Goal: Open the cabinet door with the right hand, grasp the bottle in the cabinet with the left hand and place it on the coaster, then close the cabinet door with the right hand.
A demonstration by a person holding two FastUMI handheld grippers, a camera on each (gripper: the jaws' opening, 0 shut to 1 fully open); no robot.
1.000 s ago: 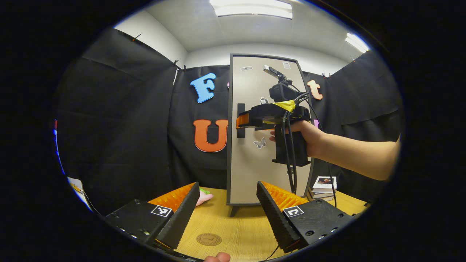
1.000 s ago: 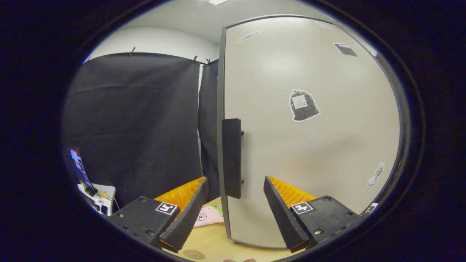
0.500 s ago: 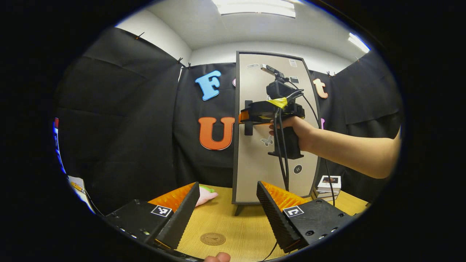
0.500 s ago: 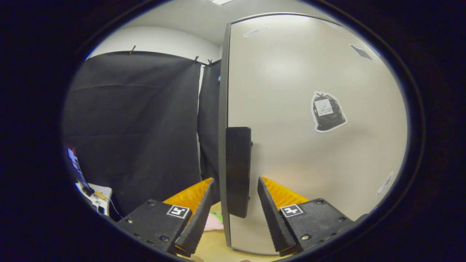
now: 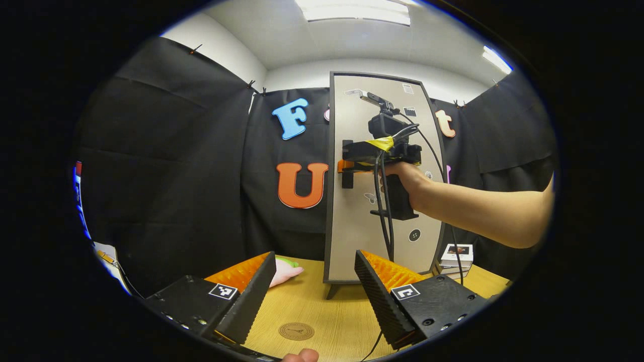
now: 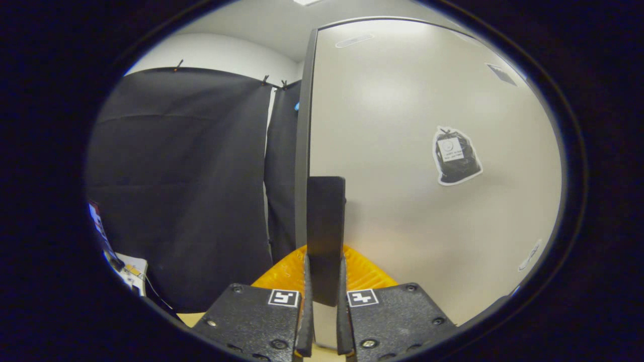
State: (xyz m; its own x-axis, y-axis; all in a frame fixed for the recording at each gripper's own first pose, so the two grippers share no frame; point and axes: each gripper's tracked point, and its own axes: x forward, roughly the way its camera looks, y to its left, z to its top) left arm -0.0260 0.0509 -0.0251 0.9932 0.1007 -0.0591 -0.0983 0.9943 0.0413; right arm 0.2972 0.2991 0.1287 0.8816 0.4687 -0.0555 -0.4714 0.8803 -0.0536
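Right claw point(image 6: 322, 301) now clamped on door handle point(image 6: 325, 236), wooden table point(image 5: 332, 311), black-draped booth

In the left gripper view, the cabinet door point(image 5: 352, 226) stands shut, hiding whatever lies inside. The right gripper point(image 5: 347, 166) covers the middle of the handle point(image 5: 346, 182). A pink thing point(image 5: 284, 271) at lower centre sits partly behind a finger. The stickers on the door are too small to make out.

Beige cabinet door point(image 5: 352, 221) shut; round coaster point(image 5: 296, 331) lies flat.
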